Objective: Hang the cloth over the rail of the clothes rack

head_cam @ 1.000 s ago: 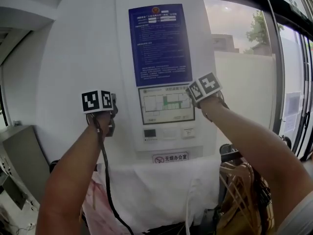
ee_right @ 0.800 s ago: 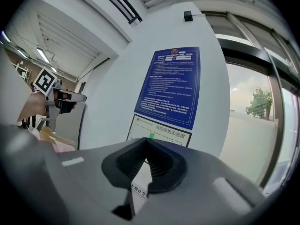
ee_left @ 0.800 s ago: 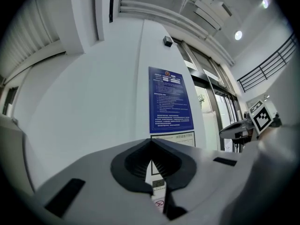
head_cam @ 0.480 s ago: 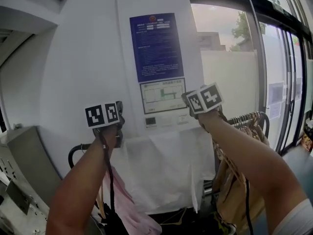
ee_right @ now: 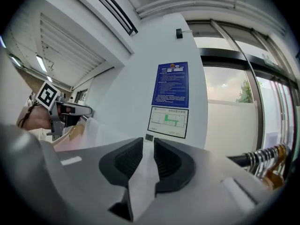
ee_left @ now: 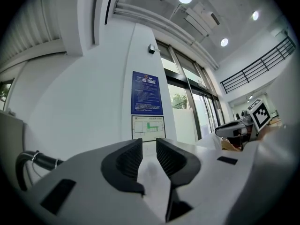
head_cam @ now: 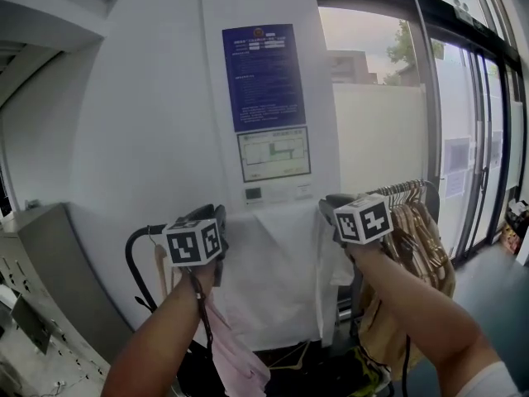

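Observation:
A white cloth (head_cam: 273, 288) hangs spread between my two grippers, in front of the clothes rack. My left gripper (head_cam: 219, 215) is shut on its upper left corner, and a white fold (ee_left: 152, 182) shows between the jaws. My right gripper (head_cam: 329, 203) is shut on the upper right corner (ee_right: 143, 182). The rack's black rail bends down at the left (head_cam: 132, 251) and shows again at the right (head_cam: 398, 191). Its middle is hidden behind the cloth, so I cannot tell whether cloth and rail touch.
Several wooden hangers (head_cam: 421, 234) crowd the rail's right end. A pink garment (head_cam: 238, 356) hangs below the left gripper. Behind the rack stands a white wall with a blue notice (head_cam: 264, 77). Glass doors (head_cam: 467, 139) are on the right, a grey counter (head_cam: 37, 255) on the left.
Both grippers have come down with the cloth still held. The view has shifted, so the rack's rail and the hangers now show beside the cloth.

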`<state>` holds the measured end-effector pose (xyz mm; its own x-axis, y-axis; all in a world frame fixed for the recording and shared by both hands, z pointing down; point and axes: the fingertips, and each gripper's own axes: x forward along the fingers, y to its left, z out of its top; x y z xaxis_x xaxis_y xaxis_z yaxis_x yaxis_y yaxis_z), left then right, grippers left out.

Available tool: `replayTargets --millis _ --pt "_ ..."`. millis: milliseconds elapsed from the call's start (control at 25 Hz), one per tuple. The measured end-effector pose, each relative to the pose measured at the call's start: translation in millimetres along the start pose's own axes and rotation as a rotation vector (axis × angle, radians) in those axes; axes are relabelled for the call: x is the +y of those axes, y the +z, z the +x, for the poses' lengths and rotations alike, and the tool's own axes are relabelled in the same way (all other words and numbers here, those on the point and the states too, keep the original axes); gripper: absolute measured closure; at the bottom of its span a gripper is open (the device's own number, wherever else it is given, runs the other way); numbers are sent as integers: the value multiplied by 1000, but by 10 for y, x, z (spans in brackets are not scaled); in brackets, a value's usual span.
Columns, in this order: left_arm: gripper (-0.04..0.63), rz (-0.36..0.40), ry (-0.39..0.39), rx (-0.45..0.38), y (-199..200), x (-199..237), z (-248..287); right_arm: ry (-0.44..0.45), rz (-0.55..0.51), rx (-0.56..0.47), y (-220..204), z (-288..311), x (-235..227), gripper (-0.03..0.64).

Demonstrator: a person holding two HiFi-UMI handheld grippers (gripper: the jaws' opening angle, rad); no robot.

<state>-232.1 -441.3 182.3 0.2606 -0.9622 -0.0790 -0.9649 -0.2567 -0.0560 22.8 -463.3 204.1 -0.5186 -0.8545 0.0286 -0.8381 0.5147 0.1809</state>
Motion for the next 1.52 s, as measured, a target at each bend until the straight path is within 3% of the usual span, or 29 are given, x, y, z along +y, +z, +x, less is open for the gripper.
replayTargets --millis 160,280,640,1120,1200,1520 --pt "517 -30 47 13 -310 69 -91 -6 6 35 -265 4 135 566" --pt "517 -7 88 1 -408 97 -151 -26 11 46 -357 59 157 566" --pt "517 -4 113 14 -647 79 -119 -130 25 52 -378 141 -21 558" --pt "518 32 150 10 -711 100 -79 -104 25 43 -390 158 -14 603" --pt "564 27 156 -5 -685 122 -104 -104 22 43 -389 150 -8 609" --pt "586 25 111 -16 -450 146 -277 -75 -7 40 -222 -111 -63 611"
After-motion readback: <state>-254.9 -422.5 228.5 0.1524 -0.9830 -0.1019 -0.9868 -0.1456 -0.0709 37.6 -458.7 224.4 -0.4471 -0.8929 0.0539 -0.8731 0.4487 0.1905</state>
